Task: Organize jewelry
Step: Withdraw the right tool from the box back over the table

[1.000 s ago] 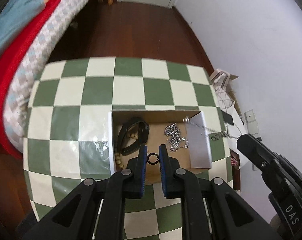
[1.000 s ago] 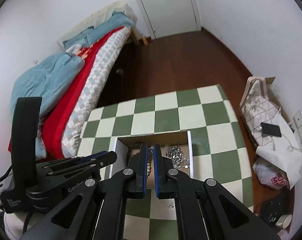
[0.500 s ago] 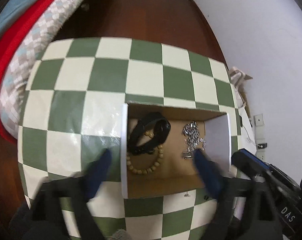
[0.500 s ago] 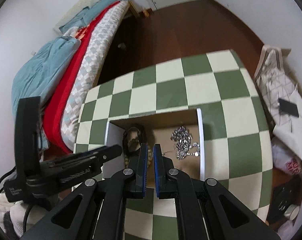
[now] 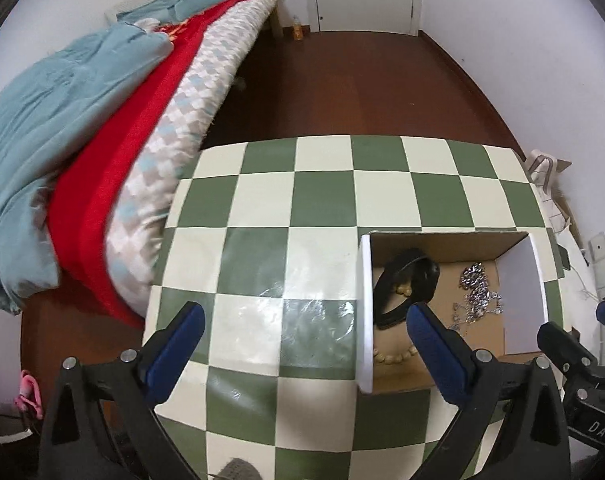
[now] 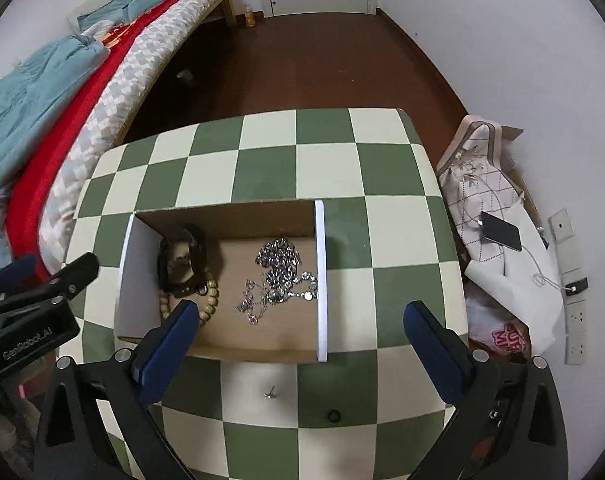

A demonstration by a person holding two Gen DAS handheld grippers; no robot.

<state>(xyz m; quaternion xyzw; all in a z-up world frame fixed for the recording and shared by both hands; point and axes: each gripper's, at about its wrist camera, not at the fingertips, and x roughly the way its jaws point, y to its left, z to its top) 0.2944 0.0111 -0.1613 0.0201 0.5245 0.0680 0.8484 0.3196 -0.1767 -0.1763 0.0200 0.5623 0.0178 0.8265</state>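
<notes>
An open cardboard box [image 6: 222,216] with white side flaps sits on the green-and-cream checkered table [image 6: 262,168]. Inside lie a black bracelet [image 6: 182,260], a wooden bead bracelet [image 6: 210,292] and a silver chain [image 6: 278,272]. A small stud earring [image 6: 269,393] and a black ring [image 6: 333,416] lie on the table in front of the box. My right gripper [image 6: 302,344] is open and empty over the box's near edge. My left gripper [image 5: 302,344] is open and empty, straddling the box's left flap [image 5: 365,312]. The box [image 5: 450,240] shows the bracelets [image 5: 406,284] and the chain [image 5: 476,292] in the left wrist view.
A bed with red and blue bedding [image 6: 62,80] stands left of the table. Bags, a phone [image 6: 500,232] and cables lie on the floor at right by the wall. The left gripper's body [image 6: 30,320] is at the right view's left edge.
Both grippers have opened from shut. The left one let go of the black ring, which now lies on the table in front of the box. Both views pulled back and tilted up.
</notes>
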